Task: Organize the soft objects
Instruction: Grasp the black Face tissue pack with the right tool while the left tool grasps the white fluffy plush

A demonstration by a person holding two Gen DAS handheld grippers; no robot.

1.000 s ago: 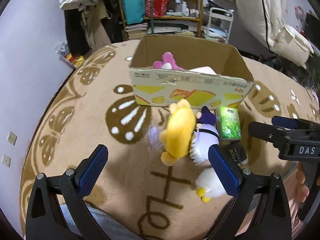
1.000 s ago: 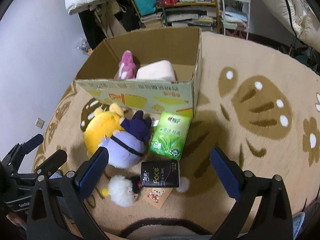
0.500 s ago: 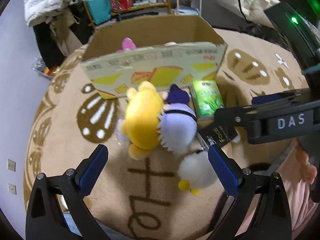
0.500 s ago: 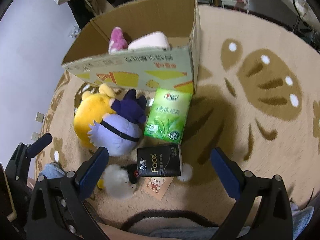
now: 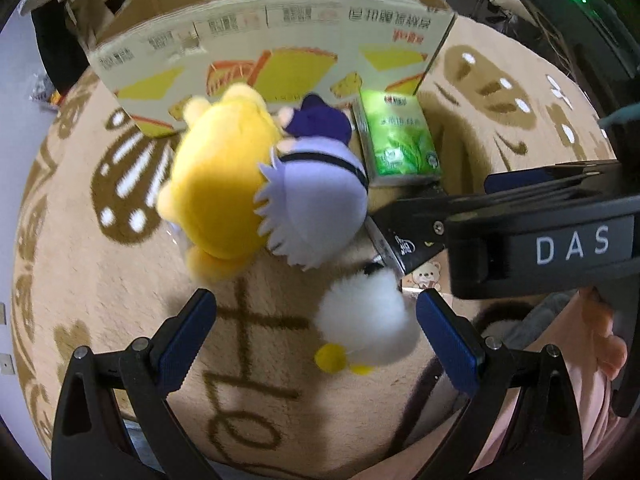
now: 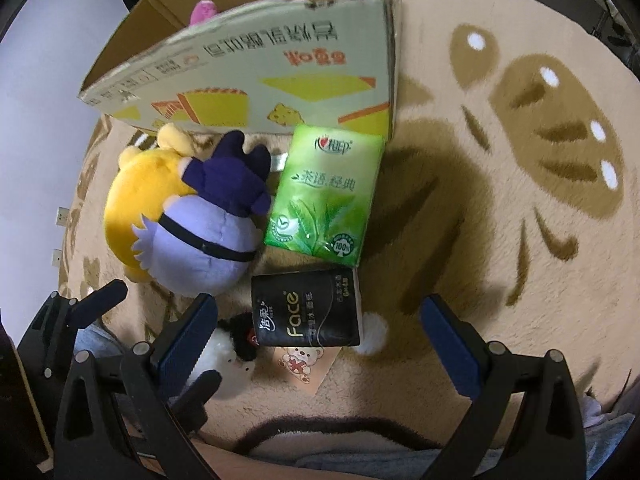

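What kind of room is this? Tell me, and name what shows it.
Probably a lived-in room at home, maybe a bedroom or playroom. A patterned beige rug covers the floor, plush toys such as the yellow plush lie beside a cardboard box, and wall sockets show at floor level.

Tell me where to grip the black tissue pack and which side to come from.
Grip the black tissue pack across its two short ends, coming straight down from above with the right gripper, whose fingers already stand wide open around it. It lies flat on the rug, a small rectangle; its left end sits close against the white fluffy toy, so ease in carefully there.
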